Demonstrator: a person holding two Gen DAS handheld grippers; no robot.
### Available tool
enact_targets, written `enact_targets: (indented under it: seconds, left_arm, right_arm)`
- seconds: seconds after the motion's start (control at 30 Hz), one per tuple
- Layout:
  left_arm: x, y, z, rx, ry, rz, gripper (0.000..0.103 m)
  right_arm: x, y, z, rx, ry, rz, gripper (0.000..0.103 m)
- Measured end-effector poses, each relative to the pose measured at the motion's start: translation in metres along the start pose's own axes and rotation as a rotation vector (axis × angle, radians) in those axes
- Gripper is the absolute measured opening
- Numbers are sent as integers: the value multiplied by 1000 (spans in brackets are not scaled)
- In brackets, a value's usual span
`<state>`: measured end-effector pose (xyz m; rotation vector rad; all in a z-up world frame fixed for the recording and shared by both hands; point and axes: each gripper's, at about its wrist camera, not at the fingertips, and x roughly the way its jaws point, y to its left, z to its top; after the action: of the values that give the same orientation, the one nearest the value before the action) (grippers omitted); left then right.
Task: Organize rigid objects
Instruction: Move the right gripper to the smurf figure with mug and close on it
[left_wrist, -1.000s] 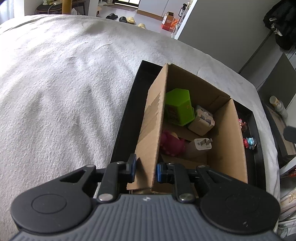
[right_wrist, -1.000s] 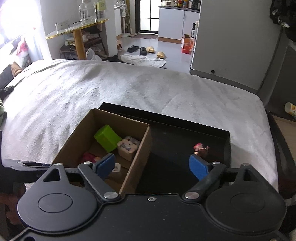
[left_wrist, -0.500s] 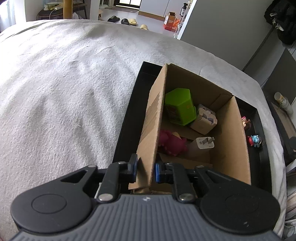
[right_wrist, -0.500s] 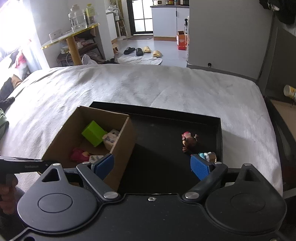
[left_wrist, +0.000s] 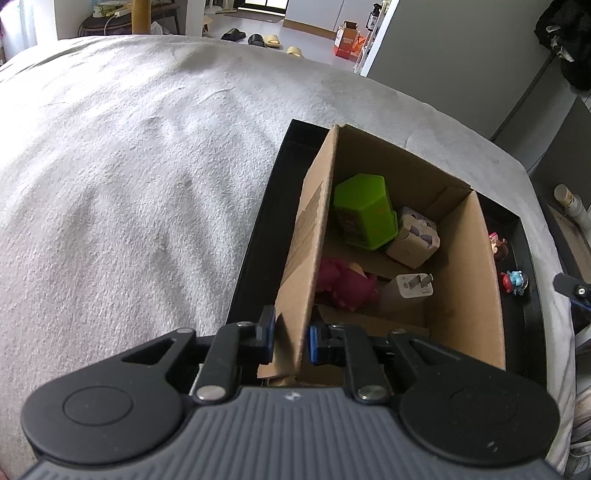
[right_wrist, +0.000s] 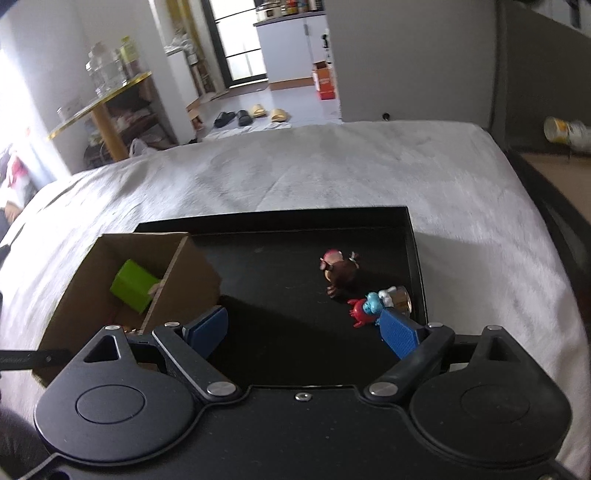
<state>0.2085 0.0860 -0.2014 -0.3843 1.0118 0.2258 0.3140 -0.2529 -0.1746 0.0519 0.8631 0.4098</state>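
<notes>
At the near edge of the black tray (left_wrist: 255, 236), the left tongs (left_wrist: 291, 341) are pinched on the near wall of the cardboard box (left_wrist: 465, 258), one blue pad on the outside of the wall and one on the inside, pinning the box steady on the tray, which lies on the grey-covered bed (left_wrist: 129, 166). Just past that grip, inside the box, lie a magenta toy (left_wrist: 345, 284) and a white charger plug (left_wrist: 413, 286); farther in sit a small printed carton (left_wrist: 415, 238) and a green hexagonal container (left_wrist: 364, 212) against the far wall. So part of the sorting looks done. Beside the box, the right tongs (right_wrist: 303, 332) hang spread wide over the tray's bare floor, gripping nothing, though the jaws are narrowing a little. Just off the right-hand pad (right_wrist: 397, 332), close to the tray's right rim, lies a red and blue figurine (right_wrist: 365, 308), and a little beyond it stands a brown and pink figurine (right_wrist: 340, 271). These two are what remains outside the box. The step in hand reads as reaching for the nearer figurine. The next move likely calls for shifting the right tongs sideways to straddle that toy, lowering, and squeezing gently on its small rounded body, minding the tray rim that crowds the outer pad.
</notes>
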Motion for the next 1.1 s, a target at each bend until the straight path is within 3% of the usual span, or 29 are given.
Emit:
enact_targets:
  seconds: [0.37, 0.53, 0.73, 0.9, 1.1]
  left_arm:
    - [3, -3, -1, 4, -3, 20, 16]
    - [6, -4, 0, 8, 1, 31, 16]
    - [10, -4, 1, 11, 7, 37, 16]
    - [11, -6, 2, 13, 10, 45, 16]
    - [12, -5, 2, 9, 12, 44, 16]
  right_arm:
    - [32, -43, -1, 76, -22, -75, 79]
    - [45, -49, 1, 27, -19, -62, 76]
    - [62, -54, 8, -19, -14, -34, 67]
    - [73, -62, 8, -22, 1, -34, 52]
    - [81, -62, 7, -50, 7, -61, 50]
